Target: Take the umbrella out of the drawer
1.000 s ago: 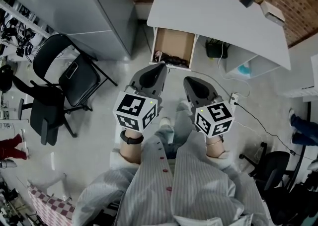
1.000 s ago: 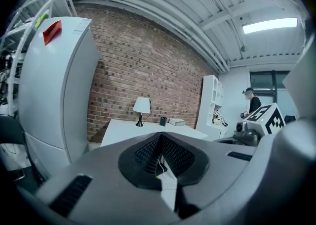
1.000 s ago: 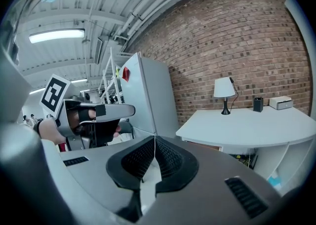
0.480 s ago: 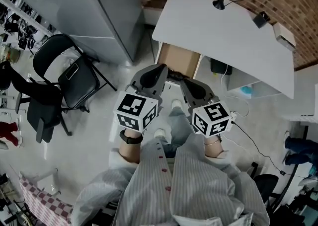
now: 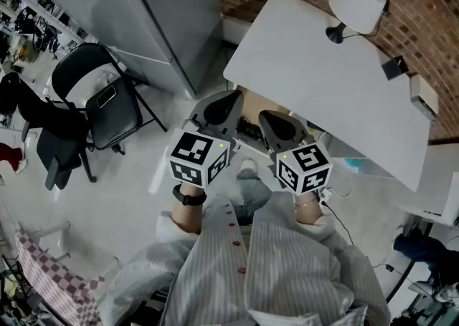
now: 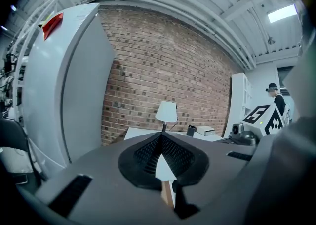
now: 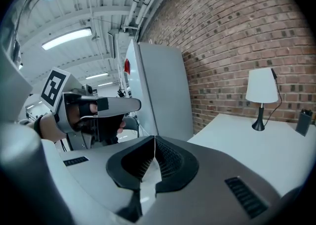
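An open wooden drawer [image 5: 250,104] shows as a sliver under the near edge of the white desk [image 5: 323,81]. A dark object [image 5: 249,130] lies at its front; I cannot tell whether it is the umbrella. My left gripper [image 5: 232,97] and right gripper [image 5: 270,118] point side by side at the drawer and cover most of it. In the left gripper view the pads [image 6: 148,152] meet at the tip with nothing between them. The right gripper view shows that gripper [image 7: 155,139] shut and empty as well.
A white lamp [image 5: 356,3], a black device [image 5: 394,66] and a white box [image 5: 423,95] stand on the desk. A tall grey cabinet [image 5: 143,9] rises left of it. A black folding chair [image 5: 107,102] stands at the left. Cables [image 5: 337,195] lie on the floor at the right.
Both grippers have moved closer to the desk and the drawer. The drawer's inside, plainly seen a second ago, is now mostly hidden behind the grippers and the desk edge.
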Demonstrator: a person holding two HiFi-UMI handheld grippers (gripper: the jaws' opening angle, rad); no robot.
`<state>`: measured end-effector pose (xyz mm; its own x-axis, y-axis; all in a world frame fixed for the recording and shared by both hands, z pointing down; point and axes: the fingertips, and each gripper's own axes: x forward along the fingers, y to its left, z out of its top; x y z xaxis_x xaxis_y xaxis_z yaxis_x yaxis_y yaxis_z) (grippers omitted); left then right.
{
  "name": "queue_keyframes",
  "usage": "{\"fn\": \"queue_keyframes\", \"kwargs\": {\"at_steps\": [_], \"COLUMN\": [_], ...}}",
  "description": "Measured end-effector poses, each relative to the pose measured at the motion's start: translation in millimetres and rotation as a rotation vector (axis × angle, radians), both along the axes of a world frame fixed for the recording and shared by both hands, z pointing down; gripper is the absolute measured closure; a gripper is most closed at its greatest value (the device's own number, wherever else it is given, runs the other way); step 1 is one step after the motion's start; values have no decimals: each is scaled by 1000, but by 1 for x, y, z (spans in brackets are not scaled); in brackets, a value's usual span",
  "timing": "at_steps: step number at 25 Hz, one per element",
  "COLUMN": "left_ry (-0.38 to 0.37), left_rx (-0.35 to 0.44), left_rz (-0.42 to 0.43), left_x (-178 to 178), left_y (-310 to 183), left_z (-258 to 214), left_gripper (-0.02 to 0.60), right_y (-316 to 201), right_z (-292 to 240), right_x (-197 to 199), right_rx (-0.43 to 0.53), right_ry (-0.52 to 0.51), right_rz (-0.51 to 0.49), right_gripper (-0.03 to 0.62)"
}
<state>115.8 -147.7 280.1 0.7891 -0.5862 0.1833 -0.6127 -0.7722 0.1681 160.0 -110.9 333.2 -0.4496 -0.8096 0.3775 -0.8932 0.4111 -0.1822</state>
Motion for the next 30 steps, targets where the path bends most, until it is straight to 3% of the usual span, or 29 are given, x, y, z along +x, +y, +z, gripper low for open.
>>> {"fn": "queue_keyframes", "kwargs": {"at_steps": [11, 23, 30], "left_ry": [-5, -56, -38], "left_rx": [-37, -81, -143], "left_rz": [-139, -191, -254], "left_x": [3, -27, -48], "left_y": [-34, -44, -55], "left_z": [23, 71, 122], "left_gripper": [572, 572, 572], "right_y": [-47, -65, -72], "right_z": [20, 64, 116], "right_x": [13, -20, -34], "right_rx": [-35, -109, -186], "right_ry": [12, 43, 98], "right_rz": [-125, -169, -206], "right_gripper": [559, 559, 559]}}
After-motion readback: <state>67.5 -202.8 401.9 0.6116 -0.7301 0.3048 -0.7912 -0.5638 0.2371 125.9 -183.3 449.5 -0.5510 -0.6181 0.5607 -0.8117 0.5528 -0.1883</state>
